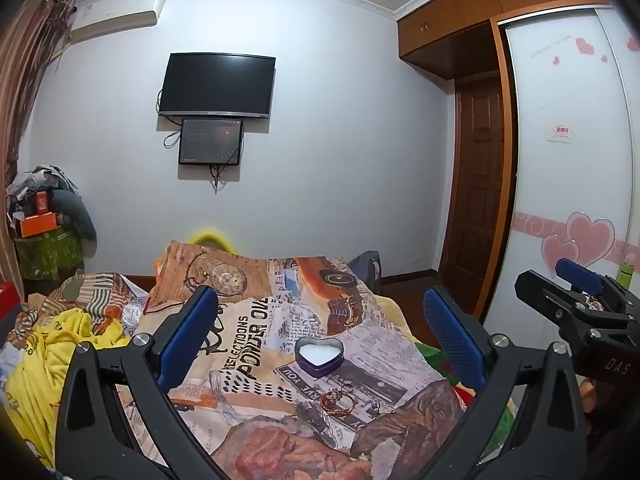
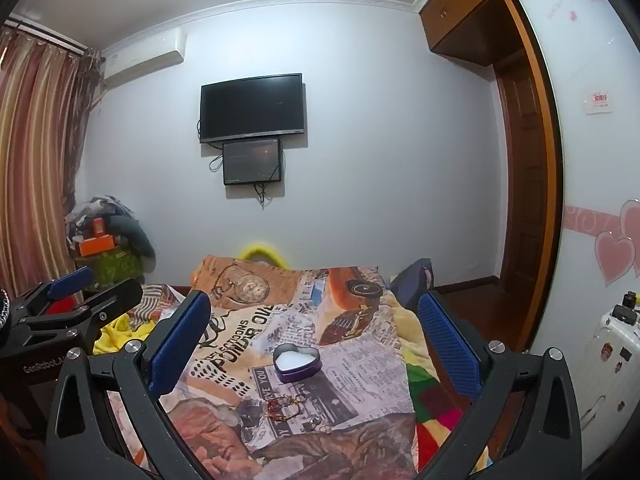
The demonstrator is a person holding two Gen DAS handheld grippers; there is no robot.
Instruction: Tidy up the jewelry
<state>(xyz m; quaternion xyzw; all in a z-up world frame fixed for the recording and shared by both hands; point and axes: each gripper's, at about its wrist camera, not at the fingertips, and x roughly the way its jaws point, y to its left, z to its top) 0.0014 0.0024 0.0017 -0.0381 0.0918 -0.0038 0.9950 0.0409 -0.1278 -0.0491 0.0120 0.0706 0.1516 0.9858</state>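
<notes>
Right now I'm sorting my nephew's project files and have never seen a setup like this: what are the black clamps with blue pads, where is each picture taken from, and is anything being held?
These are two hand-held grippers, one in each of a person's hands; no robot arm is involved. Each carries a wide-angle camera looking forward between its two blue-padded fingers. One picture comes from the left gripper, with the right one visible at its edge; the other comes from the right gripper. Both stand wide open and hold nothing. Below them is a bed with a newspaper-print blanket. On it sits an open heart-shaped tin with a white lining, and nearer the camera lies a small heap of jewelry, red and gold pieces plus a few small rings, not yet put away.
</notes>
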